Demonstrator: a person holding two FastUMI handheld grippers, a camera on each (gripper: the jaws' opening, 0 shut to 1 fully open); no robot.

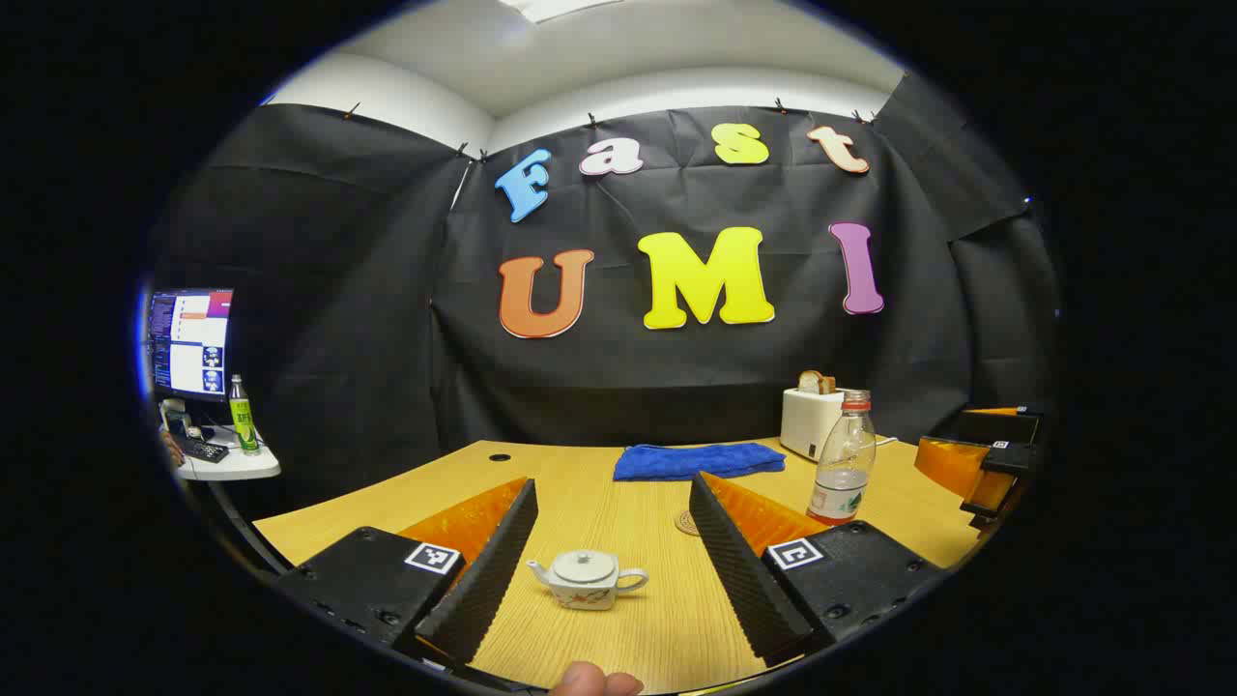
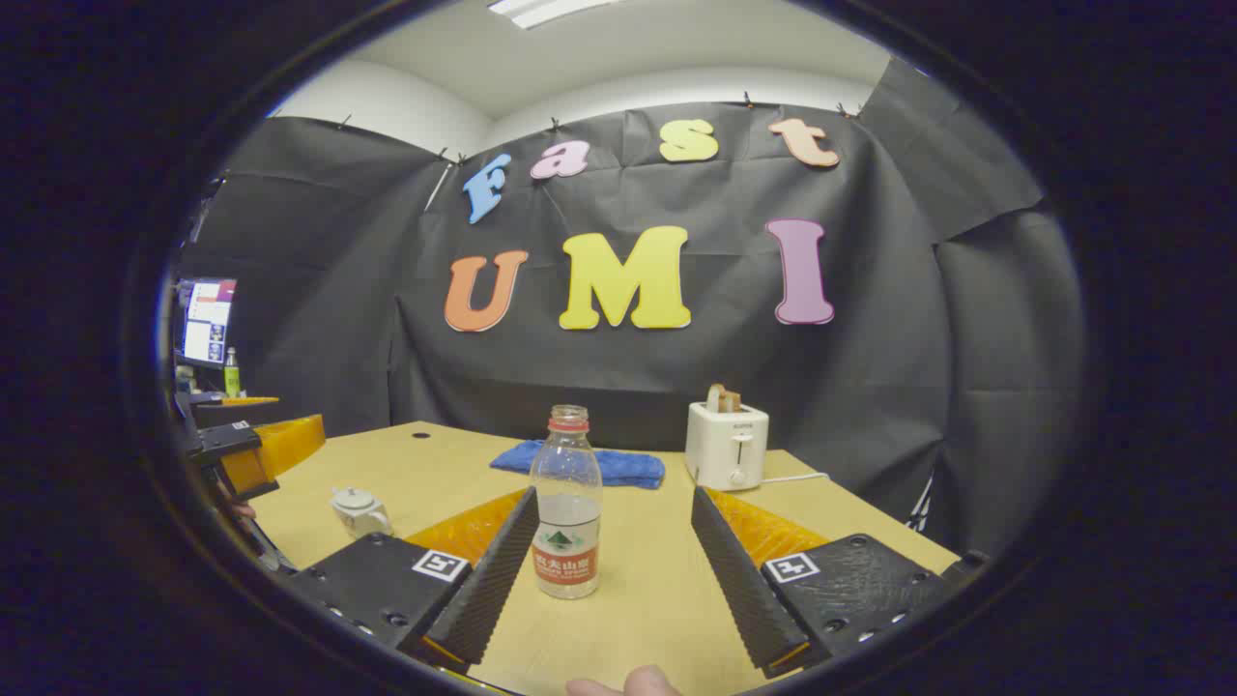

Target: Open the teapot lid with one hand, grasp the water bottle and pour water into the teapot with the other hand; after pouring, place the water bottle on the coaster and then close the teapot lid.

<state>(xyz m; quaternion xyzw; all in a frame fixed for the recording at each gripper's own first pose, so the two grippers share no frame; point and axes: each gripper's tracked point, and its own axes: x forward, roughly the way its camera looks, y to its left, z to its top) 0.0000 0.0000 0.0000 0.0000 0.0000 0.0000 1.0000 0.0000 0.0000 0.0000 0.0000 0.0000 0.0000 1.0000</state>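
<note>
Tabletop [image 1: 599,483]: lidded teapot [image 1: 588,580], spout leftward; water bottle [image 1: 843,459] upright.

- blue cloth [image 1: 698,461] lies flat at the back of the wooden table [image 1: 618,503], near the wall
- white toaster [image 2: 727,445] just beside the cloth, bread slices [image 2: 722,397] sticking out of the slots, white cord [image 2: 792,478] trailing off it
- monitor [image 1: 191,343] lit on a side desk [image 1: 232,468], green bottle [image 1: 242,416] and keyboard [image 1: 201,449] in front of it
</note>
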